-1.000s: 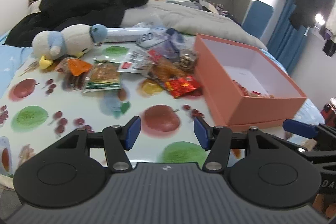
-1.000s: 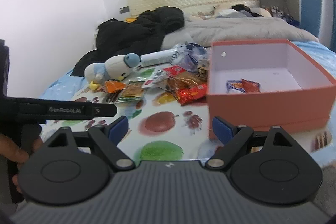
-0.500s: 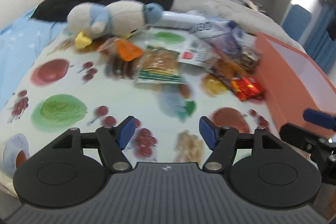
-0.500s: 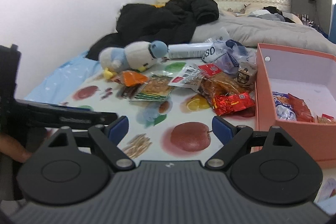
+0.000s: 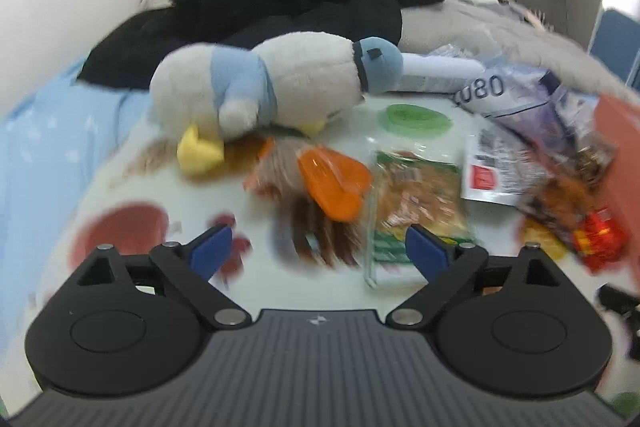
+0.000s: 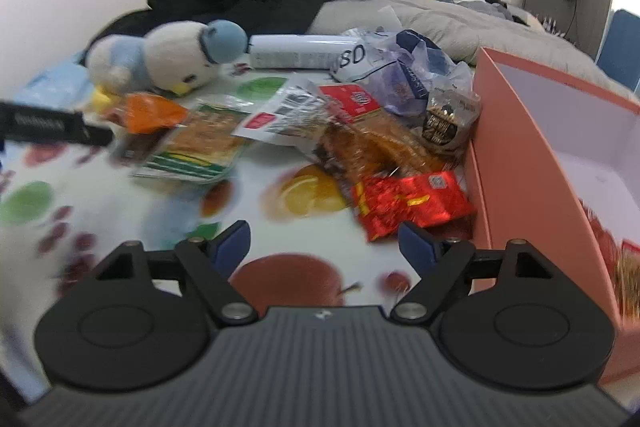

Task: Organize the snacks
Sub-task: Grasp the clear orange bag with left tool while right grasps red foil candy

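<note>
Both grippers have come in low over the fruit-print cloth [image 6: 120,211] towards the snacks: the left gripper [image 5: 318,251] has just been opening and stands spread and empty before the orange pack [image 5: 334,183], while the right gripper [image 6: 324,241], jaws narrowing a little yet still apart and empty, nears the red pack [image 6: 408,203]. So I judge two pickups are about to start. The crinkly, flat packs lie heaped mid-cloth, just beside the box [image 6: 532,163] at its right edge.

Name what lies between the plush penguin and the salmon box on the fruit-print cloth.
A loose heap of snack packets lies between the plush penguin and the salmon box, with the red packet nearest the box. The right wrist view shows it best.
</note>
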{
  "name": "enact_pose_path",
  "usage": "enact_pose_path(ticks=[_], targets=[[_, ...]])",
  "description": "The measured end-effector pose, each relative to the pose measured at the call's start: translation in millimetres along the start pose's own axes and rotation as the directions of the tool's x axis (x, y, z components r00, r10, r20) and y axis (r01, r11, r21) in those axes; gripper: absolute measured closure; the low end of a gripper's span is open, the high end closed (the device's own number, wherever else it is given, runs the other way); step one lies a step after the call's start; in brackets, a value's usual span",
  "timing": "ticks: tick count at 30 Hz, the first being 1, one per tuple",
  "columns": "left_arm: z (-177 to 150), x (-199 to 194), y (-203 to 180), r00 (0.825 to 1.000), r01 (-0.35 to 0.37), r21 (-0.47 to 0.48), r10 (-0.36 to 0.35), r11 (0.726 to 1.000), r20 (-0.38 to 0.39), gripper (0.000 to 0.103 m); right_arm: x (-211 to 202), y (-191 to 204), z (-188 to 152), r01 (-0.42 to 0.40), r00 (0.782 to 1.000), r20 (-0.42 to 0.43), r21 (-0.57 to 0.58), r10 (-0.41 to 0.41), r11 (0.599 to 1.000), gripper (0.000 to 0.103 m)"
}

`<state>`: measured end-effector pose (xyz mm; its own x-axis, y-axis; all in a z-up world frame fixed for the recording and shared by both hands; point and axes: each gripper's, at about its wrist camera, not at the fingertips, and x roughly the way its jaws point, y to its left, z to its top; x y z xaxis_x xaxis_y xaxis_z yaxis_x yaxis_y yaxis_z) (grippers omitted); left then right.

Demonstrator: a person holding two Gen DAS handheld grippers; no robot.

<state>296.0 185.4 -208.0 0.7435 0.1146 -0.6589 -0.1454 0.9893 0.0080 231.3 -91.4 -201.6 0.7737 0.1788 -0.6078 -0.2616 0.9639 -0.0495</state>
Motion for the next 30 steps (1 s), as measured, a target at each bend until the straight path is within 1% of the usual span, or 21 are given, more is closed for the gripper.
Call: enact_pose_path(ticks=[2,4,7,9,10,11,14,16,17,18,19,20,21,22,24,28,30], targets=[[8,19,1,1.0,-0.026,0.026,0.026,0.999,-0.006,0.007,13,-1,3,0.028,1.0,-0.003,-0.026,-0.028,0.999,0.023],[14,35,4,1.0,-0.029,0.033,0.03,0.999,-0.011,0.007,25,-1,5,0.065,0.998,0.0,-0.067,-0.065,0.996,0.024],[20,53,5,0.999,-0.032,0.047,0.032,0.998,-0.007,0.007,42,-2,6,0.094,0.996,0.002,-0.109,-0.094,0.99,0.024],[23,58,6,0.998,-0.054,0.046,0.053,0.997,0.031,0.007,51,-2,6,0.107,0.994,-0.001,-0.134,-0.108,0.985,0.027],[25,62,7,0.998,-0.059,0.044,0.058,0.997,0.033,0.007,54,-3,6,0.111,0.994,-0.003,-0.141,-0.112,0.984,0.029],[27,67,8,0.999,-0.051,0.04,0.05,0.998,0.022,0.007,58,-3,6,0.112,0.993,-0.006,-0.146,-0.114,0.983,0.031],[29,79,12,0.999,-0.034,0.025,0.034,0.999,-0.003,0.007,67,-4,6,0.117,0.992,-0.027,-0.159,-0.123,0.98,0.031],[28,87,12,0.999,-0.026,0.032,0.026,0.999,-0.018,0.008,70,-5,5,0.12,0.992,-0.03,-0.161,-0.126,0.98,0.035],[28,89,13,1.0,-0.02,0.032,0.02,0.999,-0.023,0.01,71,-5,5,0.12,0.992,-0.029,-0.16,-0.126,0.98,0.041],[27,91,13,1.0,-0.005,0.029,0.005,1.0,-0.024,0.017,72,-5,5,0.12,0.992,-0.029,-0.16,-0.127,0.98,0.045],[27,91,14,1.0,0.01,0.026,-0.01,1.0,-0.027,0.021,72,-5,5,0.124,0.991,-0.03,-0.162,-0.13,0.979,0.049],[28,92,14,0.999,0.023,0.021,-0.023,1.0,-0.036,0.031,73,-5,6,0.133,0.99,-0.028,-0.169,-0.14,0.977,0.059],[27,91,14,0.999,0.033,0.012,-0.032,0.999,-0.04,0.035,73,-4,6,0.141,0.989,-0.027,-0.178,-0.148,0.974,0.059],[27,89,14,0.999,0.031,0.004,-0.031,1.0,-0.036,0.037,73,-4,6,0.14,0.989,-0.027,-0.178,-0.147,0.974,0.059],[26,84,14,0.999,0.031,-0.008,-0.031,0.999,-0.029,0.045,70,-4,6,0.137,0.989,-0.028,-0.173,-0.144,0.975,0.059],[23,67,14,0.999,0.032,-0.03,-0.032,0.999,-0.018,0.05,60,1,3,0.115,0.992,-0.026,-0.185,-0.122,0.976,0.06],[19,54,14,0.999,0.034,-0.04,-0.034,0.999,-0.013,0.051,52,5,1,0.104,0.994,-0.025,-0.192,-0.111,0.976,0.06]])
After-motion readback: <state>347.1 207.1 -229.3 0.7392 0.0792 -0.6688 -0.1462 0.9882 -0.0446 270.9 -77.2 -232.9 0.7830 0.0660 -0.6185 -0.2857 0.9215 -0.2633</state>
